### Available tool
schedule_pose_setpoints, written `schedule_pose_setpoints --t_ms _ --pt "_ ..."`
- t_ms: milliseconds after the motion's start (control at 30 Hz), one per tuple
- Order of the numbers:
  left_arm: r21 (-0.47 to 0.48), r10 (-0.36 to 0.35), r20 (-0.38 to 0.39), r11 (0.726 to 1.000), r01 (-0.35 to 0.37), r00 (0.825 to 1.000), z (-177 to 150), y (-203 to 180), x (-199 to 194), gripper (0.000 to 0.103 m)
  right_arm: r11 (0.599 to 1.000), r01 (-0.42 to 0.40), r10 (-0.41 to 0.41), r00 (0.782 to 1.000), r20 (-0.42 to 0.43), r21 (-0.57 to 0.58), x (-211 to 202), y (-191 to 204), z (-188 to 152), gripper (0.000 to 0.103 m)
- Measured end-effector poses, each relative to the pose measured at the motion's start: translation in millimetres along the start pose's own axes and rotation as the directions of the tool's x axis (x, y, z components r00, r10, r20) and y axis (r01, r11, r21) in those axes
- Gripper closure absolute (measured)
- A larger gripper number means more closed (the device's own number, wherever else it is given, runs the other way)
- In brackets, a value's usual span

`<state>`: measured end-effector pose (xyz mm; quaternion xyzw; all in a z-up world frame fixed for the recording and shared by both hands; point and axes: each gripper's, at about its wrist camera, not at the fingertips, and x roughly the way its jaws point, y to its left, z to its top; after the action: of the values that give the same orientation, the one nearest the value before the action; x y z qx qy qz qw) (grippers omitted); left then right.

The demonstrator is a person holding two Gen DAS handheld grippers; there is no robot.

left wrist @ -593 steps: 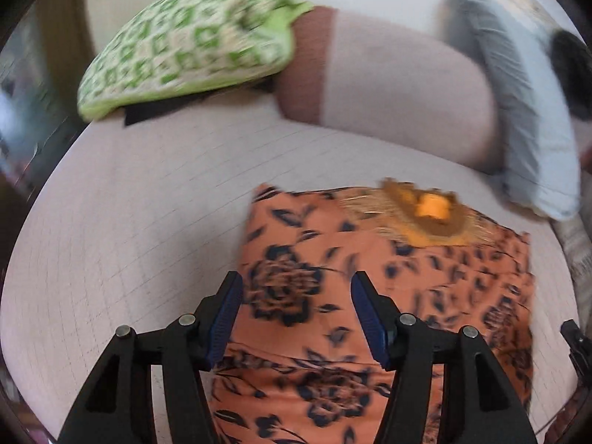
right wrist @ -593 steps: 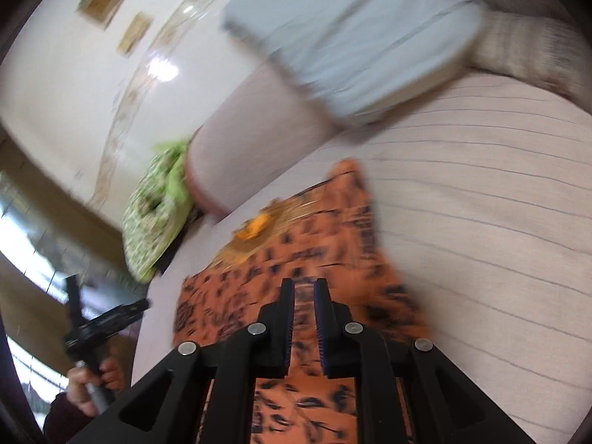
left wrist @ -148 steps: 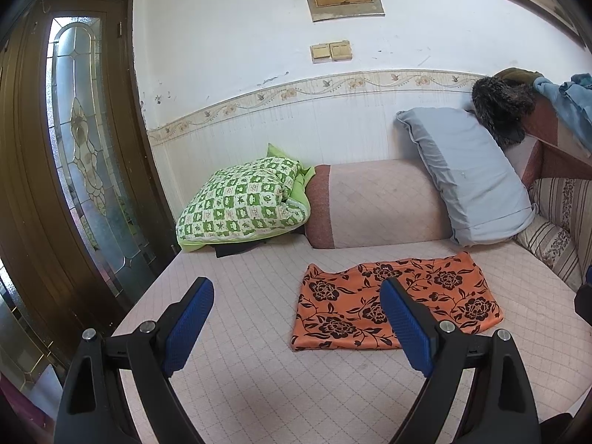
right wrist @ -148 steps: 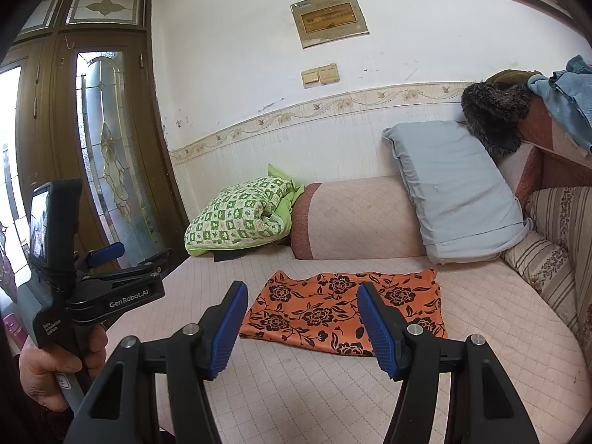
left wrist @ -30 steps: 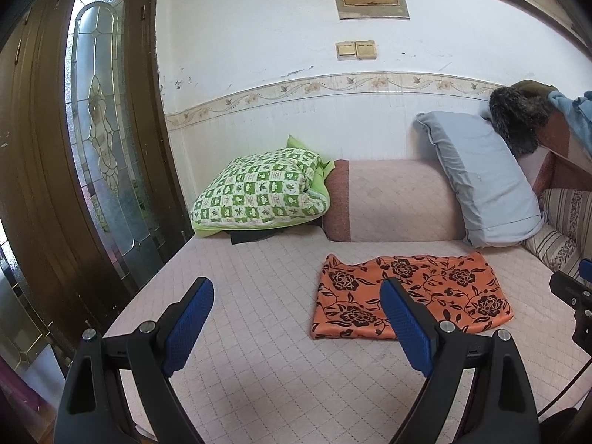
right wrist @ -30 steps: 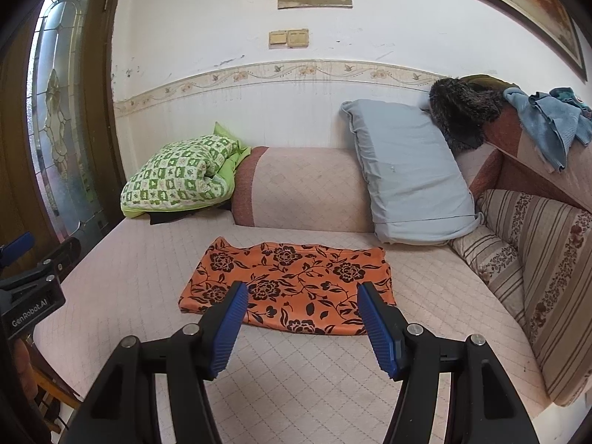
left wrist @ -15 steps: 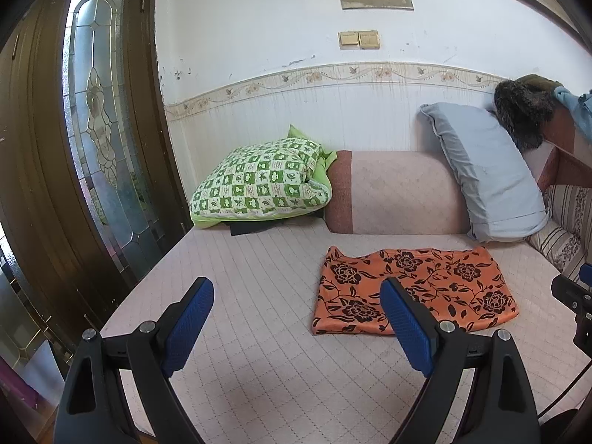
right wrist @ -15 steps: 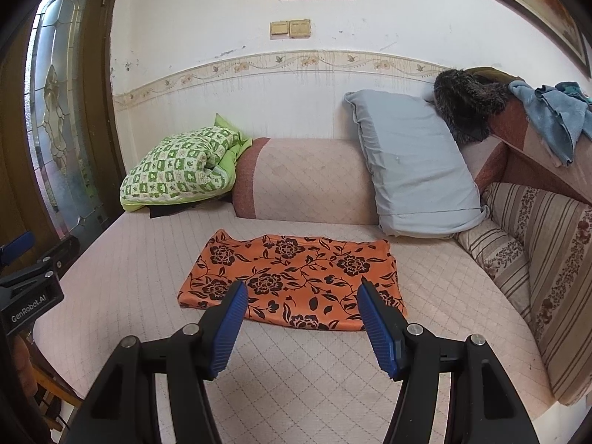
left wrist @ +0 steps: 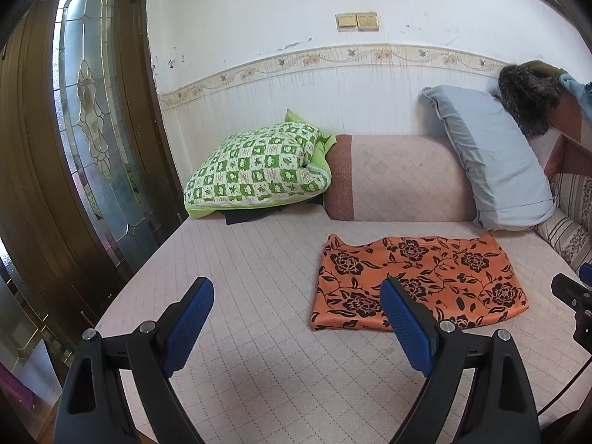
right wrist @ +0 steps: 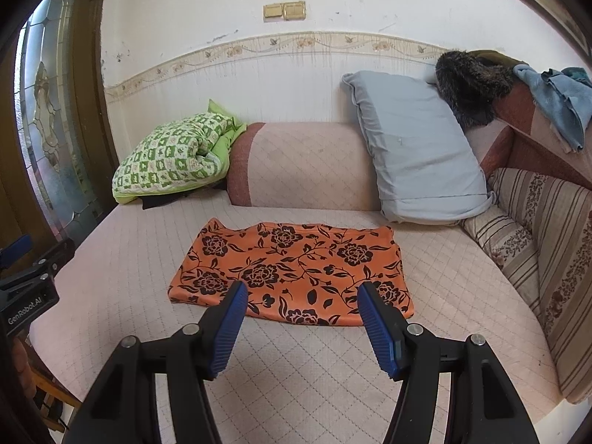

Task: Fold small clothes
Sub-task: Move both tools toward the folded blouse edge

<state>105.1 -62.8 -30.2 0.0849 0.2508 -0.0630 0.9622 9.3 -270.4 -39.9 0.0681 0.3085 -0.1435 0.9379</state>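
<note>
Orange floral cloth (right wrist: 290, 270) lies flat on the bed (right wrist: 303, 366), already a folded rectangle, w/ nothing touching it. Left gripper (left wrist: 296, 325) fingers spread wide, empty; right gripper (right wrist: 298, 323) fingers apart, empty; both short of near edge. Step, by my read: approach for another fold. Next: pinch a near corner w/ each gripper, lift, lay over far edge.

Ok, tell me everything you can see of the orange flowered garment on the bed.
The orange garment is a thin, soft-looking cloth printed with black roses, leaves and vines. It lies flat on the pink quilted bed cover as a wide rectangle, apparently folded. The far edge is wavy, with one corner peaking up at the far left; the near edge is straight. Only the cover touches it: both open grippers, left gripper and right gripper, hang short of its near edge.
</note>
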Motion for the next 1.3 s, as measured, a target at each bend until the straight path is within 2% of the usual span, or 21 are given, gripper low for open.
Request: schedule_pose_setpoints --t_ms 267,700,1000,1167,1300 --pt "0.02 0.013 -0.051 1.0 -0.012 0.999 0 -14 35 0.012 1.0 -0.006 0.007 0.999 -0.04 0.021 38 -12 2 0.038" --pt "0.098 0.058 -0.136 0.994 -0.045 0.989 -4 -58 97 0.012 0.996 -0.004 0.013 0.995 -0.099 0.089 121 -50 3 0.038" --pt "0.159 0.087 -0.165 0.985 -0.061 0.982 -5 -91 116 0.012 0.99 0.016 -0.003 0.996 -0.092 0.14 159 -82 -1 0.038" --pt "0.186 0.101 -0.176 0.98 -0.068 0.979 -7 -111 123 0.012 0.992 0.053 -0.036 0.988 -0.148 0.113 188 -97 -20 0.038" --pt "0.192 0.106 -0.174 0.979 -0.072 0.979 -5 -122 123 0.012 0.991 0.046 -0.025 0.987 -0.16 0.125 195 -110 -22 0.038"
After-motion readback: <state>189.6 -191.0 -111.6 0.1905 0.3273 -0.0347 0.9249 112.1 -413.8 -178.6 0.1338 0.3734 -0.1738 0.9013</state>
